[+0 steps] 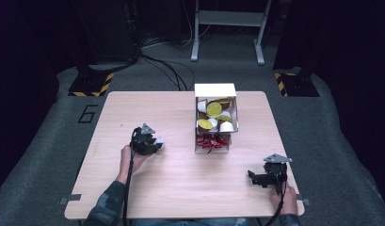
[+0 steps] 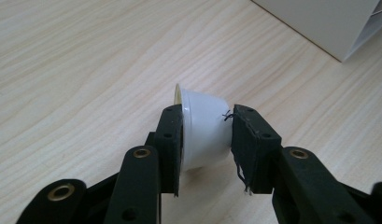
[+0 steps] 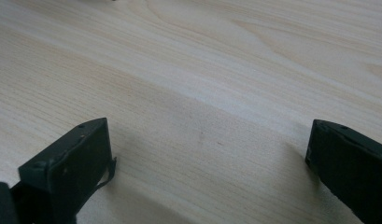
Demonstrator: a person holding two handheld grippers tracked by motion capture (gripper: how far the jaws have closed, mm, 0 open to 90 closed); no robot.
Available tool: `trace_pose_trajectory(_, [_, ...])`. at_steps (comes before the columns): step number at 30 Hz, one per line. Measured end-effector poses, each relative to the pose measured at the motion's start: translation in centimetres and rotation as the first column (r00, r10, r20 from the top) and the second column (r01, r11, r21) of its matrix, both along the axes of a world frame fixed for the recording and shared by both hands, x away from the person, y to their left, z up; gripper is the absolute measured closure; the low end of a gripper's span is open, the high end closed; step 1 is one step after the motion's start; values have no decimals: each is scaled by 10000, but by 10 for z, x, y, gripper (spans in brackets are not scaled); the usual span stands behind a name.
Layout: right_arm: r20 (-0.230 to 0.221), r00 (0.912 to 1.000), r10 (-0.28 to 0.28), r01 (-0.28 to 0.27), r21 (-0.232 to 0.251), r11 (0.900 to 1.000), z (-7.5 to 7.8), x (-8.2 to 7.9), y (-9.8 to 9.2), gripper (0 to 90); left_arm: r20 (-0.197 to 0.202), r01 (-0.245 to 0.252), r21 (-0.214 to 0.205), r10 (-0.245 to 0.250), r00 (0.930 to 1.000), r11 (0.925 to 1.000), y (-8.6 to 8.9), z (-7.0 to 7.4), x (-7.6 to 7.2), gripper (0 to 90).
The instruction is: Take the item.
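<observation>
A small white capsule cup (image 2: 203, 126) with a yellowish lid lies on its side between the black jaws of my left gripper (image 2: 206, 135), which is shut on it just above the wooden table (image 1: 148, 108). From above, that left gripper (image 1: 155, 143) sits left of centre with the white cup (image 1: 159, 143) at its tip. A white two-tier box (image 1: 215, 89) stands at the middle back, holding several yellow-lidded and white cups above and red packets (image 1: 211, 141) below. My right gripper (image 3: 207, 158) stands open over bare wood, near the front right corner (image 1: 256, 179).
The corner of the white box (image 2: 328, 23) lies ahead and to the right of the held cup. Black stands with yellow-striped bases (image 1: 89, 84) and a grey metal frame (image 1: 228, 28) stand on the floor beyond the table.
</observation>
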State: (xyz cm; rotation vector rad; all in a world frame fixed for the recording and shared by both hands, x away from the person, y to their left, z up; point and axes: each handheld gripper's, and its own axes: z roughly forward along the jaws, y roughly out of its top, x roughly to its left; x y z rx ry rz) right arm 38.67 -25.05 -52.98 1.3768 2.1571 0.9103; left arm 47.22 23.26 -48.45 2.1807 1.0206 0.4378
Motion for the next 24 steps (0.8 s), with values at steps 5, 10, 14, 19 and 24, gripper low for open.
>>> trace_pose_trajectory(5, [-18,10000,-23,23,27,10000,0,0,0,0,80,163,-146,-162,9998,9998,-4,1,-5,585])
trace_pose_trajectory(10, [-21,10000,-21,21,33,10000,0,0,0,0,12,200,-438,-200,9998,9988,0,4,-8,499])
trace_pose_trajectory(14, [-27,10000,-24,24,80,10000,0,0,0,0,16,36,-767,-35,10000,9970,6,11,-13,362])
trace_pose_trajectory(19, [-18,10000,-15,15,67,10000,0,0,0,0,93,-179,-1069,191,9998,9941,15,17,-20,216])
trace_pose_trajectory(24, [-14,10000,-36,36,20,10000,0,0,0,0,269,-454,-1306,493,9984,9904,26,22,-31,151])
